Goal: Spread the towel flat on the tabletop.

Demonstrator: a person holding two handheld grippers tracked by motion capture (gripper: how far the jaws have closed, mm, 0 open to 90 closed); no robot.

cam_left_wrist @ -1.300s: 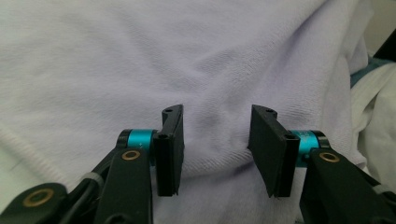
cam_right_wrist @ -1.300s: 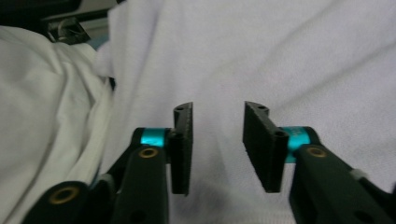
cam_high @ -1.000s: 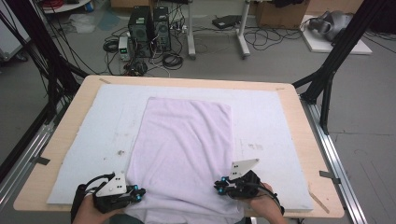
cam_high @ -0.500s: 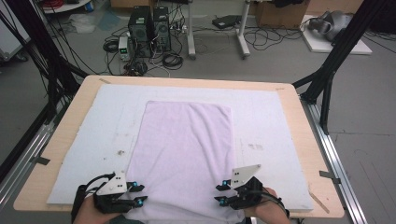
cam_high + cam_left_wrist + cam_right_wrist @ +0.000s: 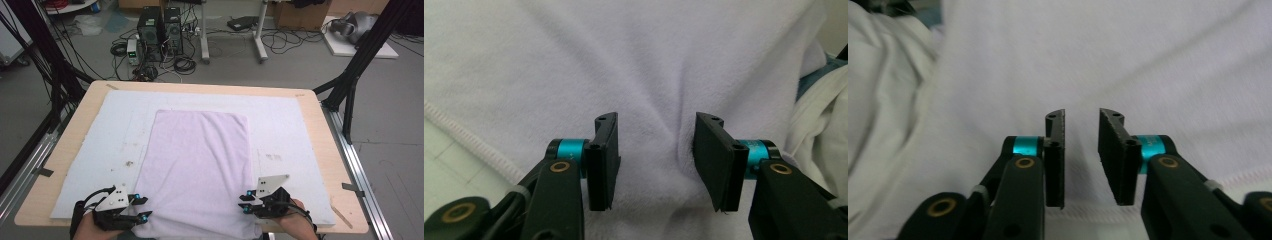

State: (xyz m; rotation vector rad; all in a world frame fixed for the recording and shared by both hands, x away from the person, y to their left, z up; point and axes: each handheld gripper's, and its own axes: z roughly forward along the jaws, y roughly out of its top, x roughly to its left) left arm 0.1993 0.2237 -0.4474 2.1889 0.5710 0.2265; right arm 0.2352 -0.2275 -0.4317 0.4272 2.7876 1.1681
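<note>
The left gripper [image 5: 134, 209], its fingers [image 5: 603, 155] apart and just opening over the near left corner of the purple towel [image 5: 200, 160] lying flat on the worktop [image 5: 75, 120], faces the right gripper [image 5: 251, 202], fingers apart, just closing.

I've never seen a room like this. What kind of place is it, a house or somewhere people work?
Probably a lab or workshop, not a house. A wooden table stands inside a black frame, computer towers and tangled cables sit on the bare grey floor, and a towel lies spread out between two hand-held grippers.
</note>
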